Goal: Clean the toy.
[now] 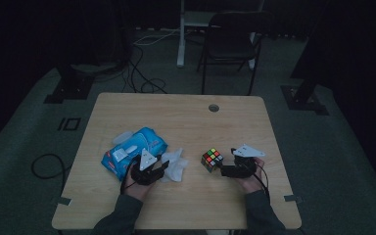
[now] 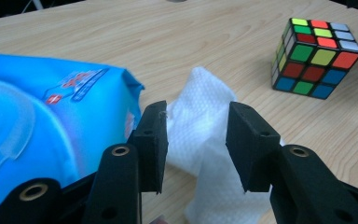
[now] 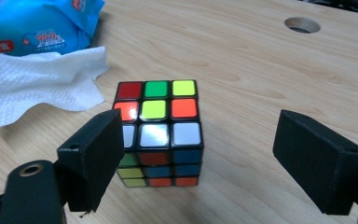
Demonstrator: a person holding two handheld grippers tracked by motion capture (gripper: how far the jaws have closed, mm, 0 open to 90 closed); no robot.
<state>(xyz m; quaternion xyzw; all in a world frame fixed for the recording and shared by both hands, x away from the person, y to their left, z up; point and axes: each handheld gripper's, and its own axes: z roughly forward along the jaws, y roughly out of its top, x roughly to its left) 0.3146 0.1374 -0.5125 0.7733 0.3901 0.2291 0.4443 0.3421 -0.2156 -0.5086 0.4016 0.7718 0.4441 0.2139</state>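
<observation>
A scrambled colour cube (image 1: 212, 159) stands on the wooden table (image 1: 186, 122), right of centre. My right gripper (image 1: 223, 170) sits just right of it. In the right gripper view the cube (image 3: 161, 126) stands a little beyond the wide-apart jaws, and the right gripper (image 3: 207, 161) is open. A crumpled white wipe (image 1: 175, 164) lies beside a blue pack of wet wipes (image 1: 134, 149). My left gripper (image 1: 162, 166) points at the wipe. In the left gripper view the wipe (image 2: 200, 116) lies between and beyond the jaws, untouched by them; the left gripper (image 2: 198, 144) is open.
The blue pack (image 2: 42, 116) lies close on the left of the left jaw. A round cable hole (image 1: 214, 107) sits near the table's far edge. A dark chair (image 1: 230, 44) and floor cables (image 1: 142, 78) lie beyond the table.
</observation>
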